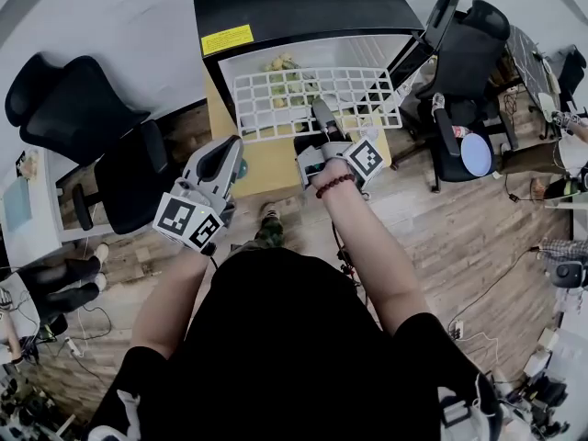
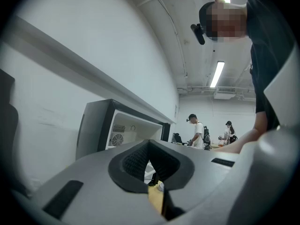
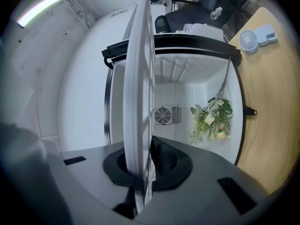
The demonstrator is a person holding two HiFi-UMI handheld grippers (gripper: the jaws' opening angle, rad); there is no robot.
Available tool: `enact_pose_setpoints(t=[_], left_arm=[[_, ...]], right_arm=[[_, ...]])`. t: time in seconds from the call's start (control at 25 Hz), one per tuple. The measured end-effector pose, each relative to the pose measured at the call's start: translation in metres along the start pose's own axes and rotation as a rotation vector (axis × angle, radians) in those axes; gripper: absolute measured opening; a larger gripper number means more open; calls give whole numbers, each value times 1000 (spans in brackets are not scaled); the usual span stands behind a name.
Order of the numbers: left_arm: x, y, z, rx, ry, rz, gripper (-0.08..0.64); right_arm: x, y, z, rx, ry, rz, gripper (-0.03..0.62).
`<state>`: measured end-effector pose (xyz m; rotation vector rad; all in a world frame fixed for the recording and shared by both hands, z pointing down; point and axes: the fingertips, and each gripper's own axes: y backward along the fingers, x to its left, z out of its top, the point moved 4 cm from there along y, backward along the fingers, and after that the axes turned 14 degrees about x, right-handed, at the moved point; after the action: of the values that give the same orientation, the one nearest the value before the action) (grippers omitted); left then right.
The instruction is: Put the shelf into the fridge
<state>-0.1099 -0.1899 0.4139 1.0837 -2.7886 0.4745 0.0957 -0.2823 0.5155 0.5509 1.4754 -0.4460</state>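
One shelf [image 3: 140, 78] sits clamped in right tongs [image 3: 144, 161] facing one fridge [image 3: 187, 95]; left tongs [image 2: 149, 145] closed, empty.

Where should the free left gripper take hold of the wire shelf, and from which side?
The near rim of the shelf, left of the right gripper, coming from the person's side: it lies flat, far edge toward the fridge, and the thin wire fits between jaws.

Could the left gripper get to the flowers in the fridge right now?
Probably not. The white shelf, clamped in the right gripper, lies across the opening of the fridge in front of the flowers. The left gripper hangs back beside it, shut.
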Motion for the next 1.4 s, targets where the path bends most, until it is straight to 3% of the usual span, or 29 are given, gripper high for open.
enact_pose_setpoints(t=[0.2, 1.12, 1.4], left_arm=[[1, 1, -3, 3, 6, 0, 20], [-3, 4, -12, 25, 0, -24, 20], [-1, 6, -14, 28, 11, -17, 19]], right_arm=[[5, -3, 3, 35, 47, 7, 37], [9, -12, 5, 75, 71, 14, 37], [8, -21, 11, 78, 36, 21, 35]])
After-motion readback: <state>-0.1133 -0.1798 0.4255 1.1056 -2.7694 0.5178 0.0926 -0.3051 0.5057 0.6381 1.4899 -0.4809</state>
